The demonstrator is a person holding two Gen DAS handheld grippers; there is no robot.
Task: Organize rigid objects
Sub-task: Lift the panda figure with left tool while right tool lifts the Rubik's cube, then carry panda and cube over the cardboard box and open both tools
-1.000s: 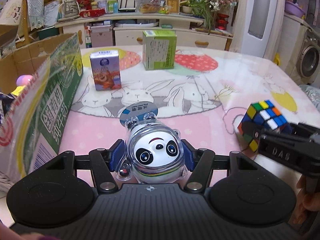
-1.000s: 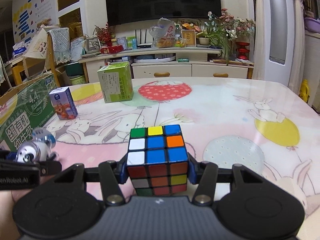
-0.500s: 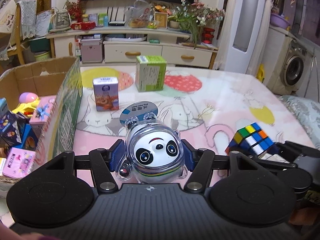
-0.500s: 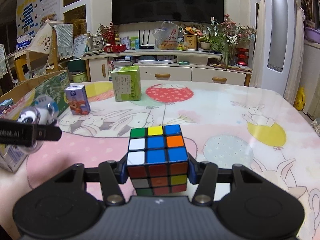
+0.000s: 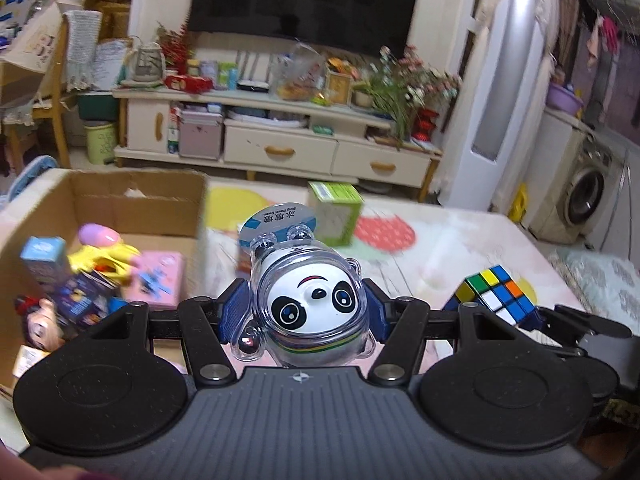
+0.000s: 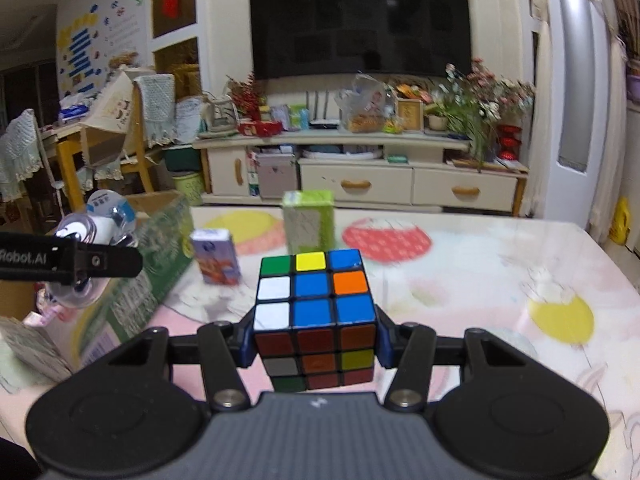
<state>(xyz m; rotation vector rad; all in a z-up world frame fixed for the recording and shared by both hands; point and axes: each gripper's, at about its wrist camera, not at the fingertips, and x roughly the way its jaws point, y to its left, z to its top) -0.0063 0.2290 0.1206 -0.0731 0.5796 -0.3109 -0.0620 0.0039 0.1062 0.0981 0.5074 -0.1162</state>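
Note:
My left gripper [image 5: 304, 312] is shut on a panda figure in a clear shell [image 5: 310, 304], held in the air above the table's left side. An open cardboard box [image 5: 132, 204] with several toys in it lies below and to the left. My right gripper [image 6: 316, 344] is shut on a colour cube [image 6: 316, 316], also lifted off the table. That cube [image 5: 496, 294] shows at the right of the left wrist view. In the right wrist view the panda figure [image 6: 86, 232] and the left gripper's fingers [image 6: 100, 262] appear at the far left.
A green carton [image 6: 309, 220] and a small purple juice box [image 6: 216, 256] stand on the cartoon-printed tablecloth [image 6: 500, 272]. The green-printed box wall [image 6: 156, 264] borders the table's left. Beyond the table are a TV cabinet [image 6: 360, 168], a chair and a washing machine [image 5: 580, 196].
Both grippers have risen with their objects and shifted left. The inside of the cardboard box has come into view under the left gripper. Both grips are unchanged.

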